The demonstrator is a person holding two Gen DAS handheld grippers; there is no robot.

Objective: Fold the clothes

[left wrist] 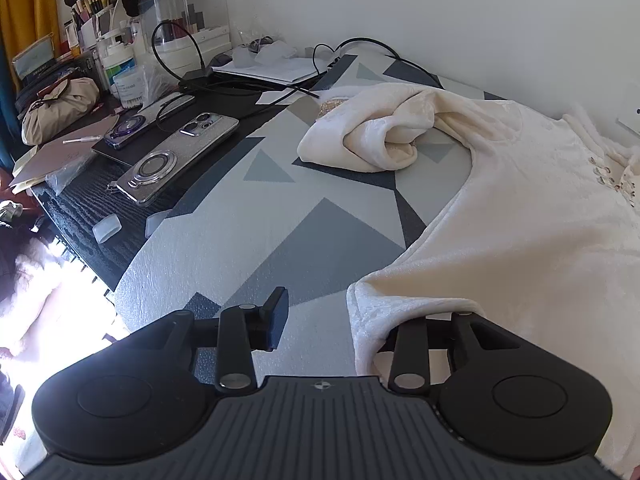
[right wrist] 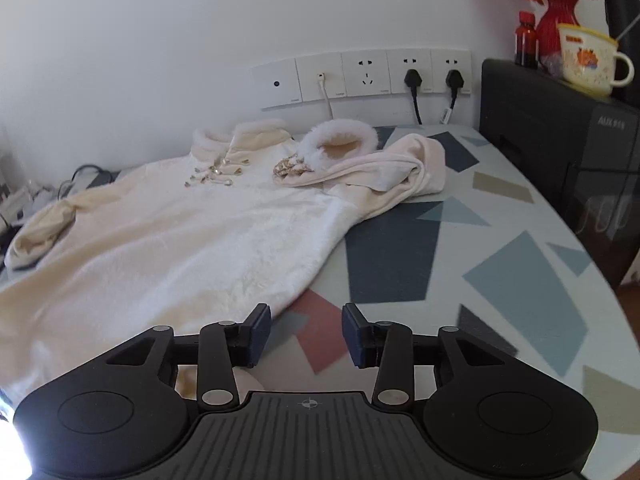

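Note:
A cream plush garment (right wrist: 180,240) lies spread on the patterned table mat (right wrist: 400,260), its fur-trimmed collar (right wrist: 240,136) towards the wall. One sleeve with a white fur cuff (right wrist: 340,140) is folded across by the collar. The other sleeve (left wrist: 380,136) is bunched up on the mat (left wrist: 260,240). My left gripper (left wrist: 324,314) is open at the garment's (left wrist: 520,220) near hem corner. Its left finger (left wrist: 276,312) is bare and the cloth drapes over the right one, hiding it. My right gripper (right wrist: 306,334) stands open just off the opposite hem corner, nothing between its fingers.
Two phones (left wrist: 176,160), cables (left wrist: 280,88) and cosmetics clutter (left wrist: 120,40) fill the dark desk left of the mat. A black appliance (right wrist: 560,152) carrying a mug (right wrist: 588,60) and a red vase (right wrist: 556,20) stands at the right. Wall sockets (right wrist: 364,76) with plugs sit behind the garment.

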